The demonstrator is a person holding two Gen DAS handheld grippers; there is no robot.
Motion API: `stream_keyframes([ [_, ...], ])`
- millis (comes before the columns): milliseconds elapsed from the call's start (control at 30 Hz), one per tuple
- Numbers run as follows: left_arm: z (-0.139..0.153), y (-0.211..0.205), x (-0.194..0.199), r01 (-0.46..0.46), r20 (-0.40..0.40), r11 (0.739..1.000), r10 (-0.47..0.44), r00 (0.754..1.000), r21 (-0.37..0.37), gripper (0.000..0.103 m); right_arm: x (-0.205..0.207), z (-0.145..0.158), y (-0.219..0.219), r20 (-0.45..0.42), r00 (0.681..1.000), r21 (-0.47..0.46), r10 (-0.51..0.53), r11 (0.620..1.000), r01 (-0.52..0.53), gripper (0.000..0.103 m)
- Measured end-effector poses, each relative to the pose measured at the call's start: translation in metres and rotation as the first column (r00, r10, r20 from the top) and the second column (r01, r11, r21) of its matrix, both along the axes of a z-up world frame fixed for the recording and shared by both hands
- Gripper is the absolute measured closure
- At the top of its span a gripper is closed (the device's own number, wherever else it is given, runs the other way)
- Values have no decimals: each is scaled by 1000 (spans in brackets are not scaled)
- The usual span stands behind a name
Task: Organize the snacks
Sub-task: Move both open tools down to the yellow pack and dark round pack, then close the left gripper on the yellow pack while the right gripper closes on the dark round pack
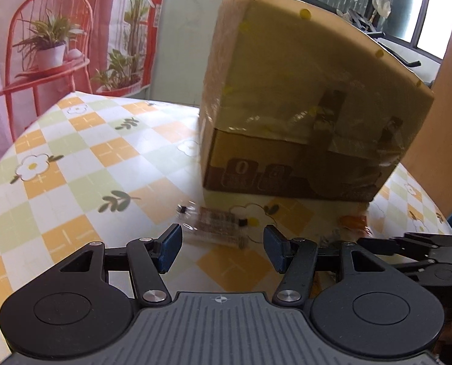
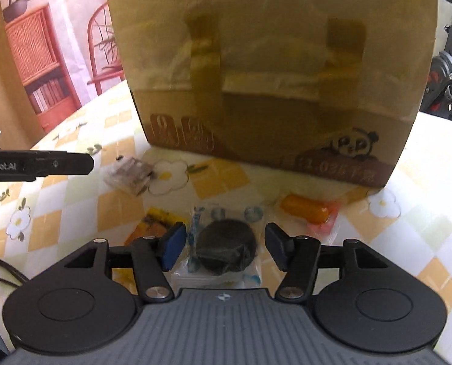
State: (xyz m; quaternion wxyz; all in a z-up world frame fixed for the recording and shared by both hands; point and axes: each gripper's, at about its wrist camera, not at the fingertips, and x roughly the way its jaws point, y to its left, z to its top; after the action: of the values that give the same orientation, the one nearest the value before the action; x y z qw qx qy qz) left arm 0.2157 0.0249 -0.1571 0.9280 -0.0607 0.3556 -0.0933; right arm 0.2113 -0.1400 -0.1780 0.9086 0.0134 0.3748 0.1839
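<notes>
1. Left wrist view: the left gripper [image 1: 222, 248] has its blue-padded fingers [image 1: 171, 251] spread apart, gripping nothing, above a clear-wrapped brown snack packet [image 1: 216, 223] lying on the checked floral tabletop [image 1: 82, 158] near the tall brown cardboard box [image 1: 302, 103].
2. Right wrist view: the right gripper [image 2: 224, 248] is likewise released, its fingers either side of a dark round snack in clear wrapping [image 2: 226, 248].
3. An orange wrapped snack [image 2: 306, 211] lies just right, near the box.
</notes>
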Motion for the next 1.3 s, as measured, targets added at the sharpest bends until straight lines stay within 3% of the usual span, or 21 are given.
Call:
stream_keyframes([
  [67,-3,-6,-3,17,-4,1000,-17,1000,-1,41,0,-3,-4,-3,1000,22,-6,1000,6,43],
  [133,-5,-12,-5,36,-10,999,-36,999,-1,41,0,-3,-8,-5,1000,44,-5,999,5,54],
  [200,-8,-18,-7,55,-16,999,-55,998,-2,41,-1,-2,-11,3,1000,36,-11,999,11,55],
  [833,-32,-64,-11,133,-90,990,-128,988,43,41,-35,-18,-35,117,990,65,-76,996,69,56],
  [1233,-41,-79,-7,147,-101,986,-139,985,78,42,-33,-20,-38,117,990,89,-73,994,63,55],
  [1300,-41,-80,-8,151,-92,984,-143,985,90,61,-33,-20,-39,115,991,92,-73,994,62,55],
])
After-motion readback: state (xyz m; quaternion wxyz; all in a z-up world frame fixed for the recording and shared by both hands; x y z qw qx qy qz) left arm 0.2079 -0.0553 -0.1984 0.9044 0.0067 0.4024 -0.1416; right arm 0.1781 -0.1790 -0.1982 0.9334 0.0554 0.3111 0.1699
